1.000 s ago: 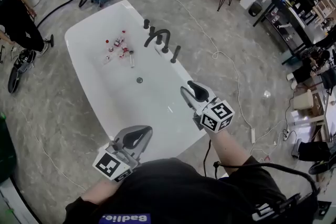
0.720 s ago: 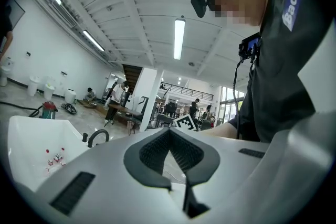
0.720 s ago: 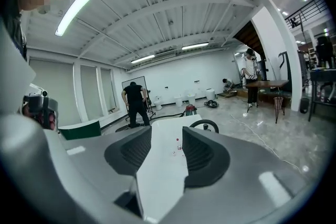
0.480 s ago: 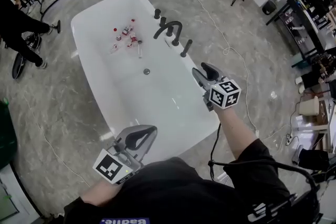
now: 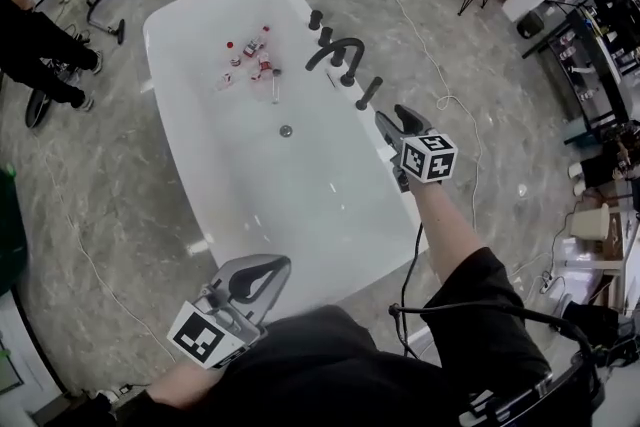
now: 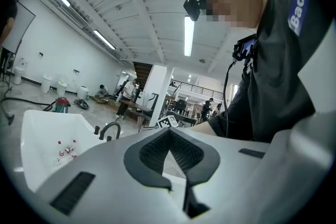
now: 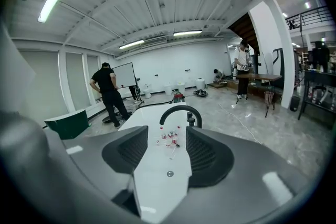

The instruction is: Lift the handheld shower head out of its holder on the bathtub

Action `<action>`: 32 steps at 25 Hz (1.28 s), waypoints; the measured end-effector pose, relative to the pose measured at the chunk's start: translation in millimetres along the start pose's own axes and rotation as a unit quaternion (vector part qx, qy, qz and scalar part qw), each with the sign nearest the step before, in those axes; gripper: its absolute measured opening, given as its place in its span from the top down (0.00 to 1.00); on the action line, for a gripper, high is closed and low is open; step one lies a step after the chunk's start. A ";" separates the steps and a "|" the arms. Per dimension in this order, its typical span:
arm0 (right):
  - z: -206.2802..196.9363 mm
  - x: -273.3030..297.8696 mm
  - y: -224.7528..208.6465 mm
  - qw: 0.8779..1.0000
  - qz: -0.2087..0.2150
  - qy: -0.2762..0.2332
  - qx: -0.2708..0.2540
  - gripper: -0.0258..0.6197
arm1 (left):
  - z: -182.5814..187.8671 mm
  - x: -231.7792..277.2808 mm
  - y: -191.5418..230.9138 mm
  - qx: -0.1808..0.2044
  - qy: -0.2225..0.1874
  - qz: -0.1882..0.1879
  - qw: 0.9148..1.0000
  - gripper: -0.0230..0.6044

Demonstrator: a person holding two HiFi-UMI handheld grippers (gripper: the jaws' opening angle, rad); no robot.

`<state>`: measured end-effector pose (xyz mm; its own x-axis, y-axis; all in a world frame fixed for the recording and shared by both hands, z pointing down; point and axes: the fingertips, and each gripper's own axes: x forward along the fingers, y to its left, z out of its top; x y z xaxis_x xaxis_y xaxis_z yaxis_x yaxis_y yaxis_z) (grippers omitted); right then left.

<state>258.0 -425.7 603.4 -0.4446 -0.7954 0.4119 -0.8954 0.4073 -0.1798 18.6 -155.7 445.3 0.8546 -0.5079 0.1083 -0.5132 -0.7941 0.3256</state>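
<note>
**Item: handheld shower head** (image 5: 368, 93). A slim dark wand, seated in its holder on the far rim of the bathtub (image 5: 310, 200). It is the fixture nearest the right gripper in a row that includes the arched spout (image 5: 338, 50).

**Position.** It lies just beyond the tips of the right gripper (image 5: 395, 119) and slightly to their left, clear of them and untouched. It is well apart from the left gripper (image 5: 280, 265).

**Orientation.** The long axis is judged roughly upright, foot in the holder and free end uppermost. Its exact lean cannot be told.

**Handling.** It is judged rigid, light to moderate in weight, smooth and round, so liable to slip or twist between flat pads. Drag from a hose below is to be expected. Hold is best taken across the shaft above the holder, and the lift made along the axis.

**Grippers.** The right jaws have just been opening and stand wide apart, with nothing between them. The left jaws are closed tip to tip, with nothing held.
</note>
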 end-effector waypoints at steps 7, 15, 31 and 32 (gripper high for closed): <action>-29.4 51.8 -44.7 0.999 -0.026 0.045 -0.007 0.64 | -12.6 9.4 13.2 -0.010 0.008 0.008 1.000 0.96; -62.3 103.3 -92.3 0.995 -0.049 0.086 -0.009 0.62 | -25.6 24.9 34.6 -0.022 0.013 0.020 0.999 0.96; -121.3 191.2 -168.3 0.990 -0.079 0.113 0.027 0.61 | -70.7 60.8 61.9 -0.051 0.032 0.042 0.997 0.96; -123.6 196.5 -170.6 0.990 -0.078 0.113 0.029 0.61 | -75.7 60.9 63.5 -0.054 0.035 0.045 0.997 0.96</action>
<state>326.5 -596.1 825.3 -0.2894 -0.7229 0.6274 -0.9556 0.2559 -0.1459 44.0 -211.9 543.7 0.8107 -0.5483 0.2054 -0.5800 -0.7039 0.4101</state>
